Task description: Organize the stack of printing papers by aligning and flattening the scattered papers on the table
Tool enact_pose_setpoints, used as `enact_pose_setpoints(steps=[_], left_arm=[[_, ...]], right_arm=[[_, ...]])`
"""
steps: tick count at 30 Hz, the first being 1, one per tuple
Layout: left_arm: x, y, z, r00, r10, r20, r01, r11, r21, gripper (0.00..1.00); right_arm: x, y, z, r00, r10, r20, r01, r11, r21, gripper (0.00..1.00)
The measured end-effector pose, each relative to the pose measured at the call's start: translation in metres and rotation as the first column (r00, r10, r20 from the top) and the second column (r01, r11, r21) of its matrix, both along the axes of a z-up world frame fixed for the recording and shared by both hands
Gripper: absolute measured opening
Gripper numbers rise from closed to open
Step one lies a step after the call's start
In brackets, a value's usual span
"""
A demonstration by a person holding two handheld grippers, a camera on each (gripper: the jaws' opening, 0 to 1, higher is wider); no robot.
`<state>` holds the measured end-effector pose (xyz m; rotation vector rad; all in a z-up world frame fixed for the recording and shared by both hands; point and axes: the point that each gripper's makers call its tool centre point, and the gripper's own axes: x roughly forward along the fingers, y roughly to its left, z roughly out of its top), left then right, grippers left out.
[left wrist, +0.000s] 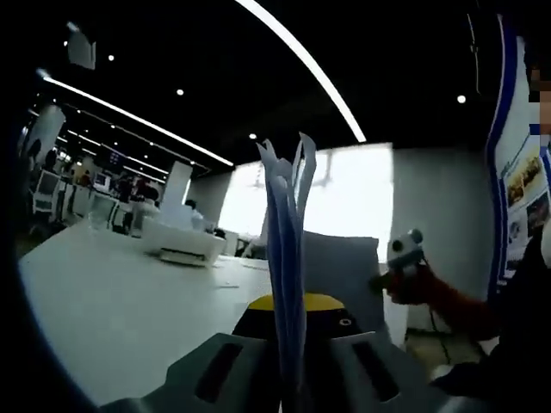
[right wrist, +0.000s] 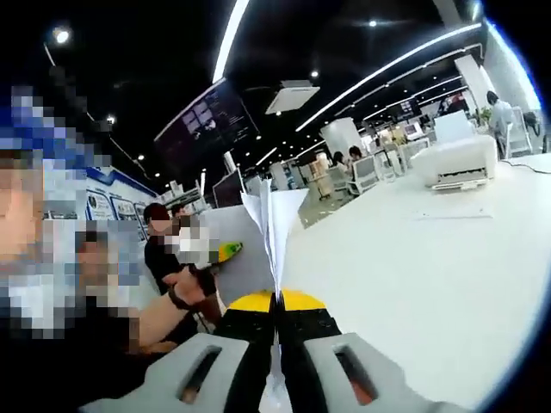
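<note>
Papers [left wrist: 287, 258] seen edge-on, faces hidden; long axis upright above tabletop [left wrist: 112, 292]. Your left gripper [left wrist: 291, 366] and right gripper [right wrist: 277, 344] fingers clamp papers' lower edge.

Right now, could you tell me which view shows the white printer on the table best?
The right gripper view: the printer sits bright and unobstructed on the table. In the left gripper view it looks smaller and dimmer.

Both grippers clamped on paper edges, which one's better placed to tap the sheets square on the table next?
Left, probably. The left gripper clamps several fanned papers standing upright over the white table, so that edge needs squaring most. The right gripper pinches a tighter, neater edge.
</note>
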<state>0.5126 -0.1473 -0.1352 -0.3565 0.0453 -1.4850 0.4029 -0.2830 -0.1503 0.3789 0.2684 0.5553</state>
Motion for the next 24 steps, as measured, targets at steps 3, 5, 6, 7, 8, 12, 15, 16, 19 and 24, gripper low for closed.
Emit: enact_pose_setpoints(steps=[3,5,6,7,8,12,15,16,19,24], left_arm=[[0.0,-0.006,-0.002,1.0,-0.009,-0.008,0.009,1.0,0.009,0.06],[0.001,-0.012,-0.006,1.0,-0.006,0.004,0.006,1.0,0.023,0.06],[0.002,-0.013,-0.008,1.0,-0.004,0.009,0.003,1.0,0.03,0.06],[0.002,-0.015,-0.008,1.0,-0.004,0.008,0.004,0.999,0.033,0.06],[0.003,-0.017,-0.01,1.0,-0.009,-0.001,0.009,0.999,0.038,0.06],[0.012,-0.023,-0.016,0.999,-0.017,-0.046,0.019,0.999,0.046,0.06],[0.02,-0.032,-0.024,0.996,-0.022,-0.082,0.026,0.998,0.059,0.06],[0.022,-0.034,-0.028,0.995,-0.022,-0.099,0.03,0.997,0.071,0.06],[0.026,-0.041,-0.041,0.98,-0.043,-0.196,0.062,0.994,0.095,0.06],[0.034,-0.053,-0.065,0.951,-0.064,-0.303,0.105,0.987,0.122,0.06]], right_arm=[[0.003,-0.009,-0.004,0.998,-0.038,-0.046,0.04,0.998,0.042,0.0],[0.005,-0.013,-0.005,0.997,-0.05,-0.057,0.055,0.995,0.085,0.0],[0.006,-0.014,-0.007,0.996,-0.059,-0.069,0.065,0.993,0.097,0.0],[0.005,-0.014,-0.009,0.995,-0.062,-0.074,0.069,0.992,0.103,0.0],[0.004,-0.011,-0.011,0.995,-0.061,-0.079,0.069,0.991,0.111,0.0],[0.006,-0.018,-0.017,0.992,-0.066,-0.107,0.082,0.985,0.154,0.0],[0.007,-0.017,-0.02,0.989,-0.085,-0.123,0.104,0.983,0.154,0.0],[0.008,-0.017,-0.021,0.988,-0.089,-0.128,0.108,0.982,0.153,0.0],[0.009,-0.019,-0.023,0.983,-0.112,-0.147,0.132,0.982,0.136,0.0],[0.014,-0.027,-0.045,0.966,-0.151,-0.21,0.181,0.975,0.128,0.0]])
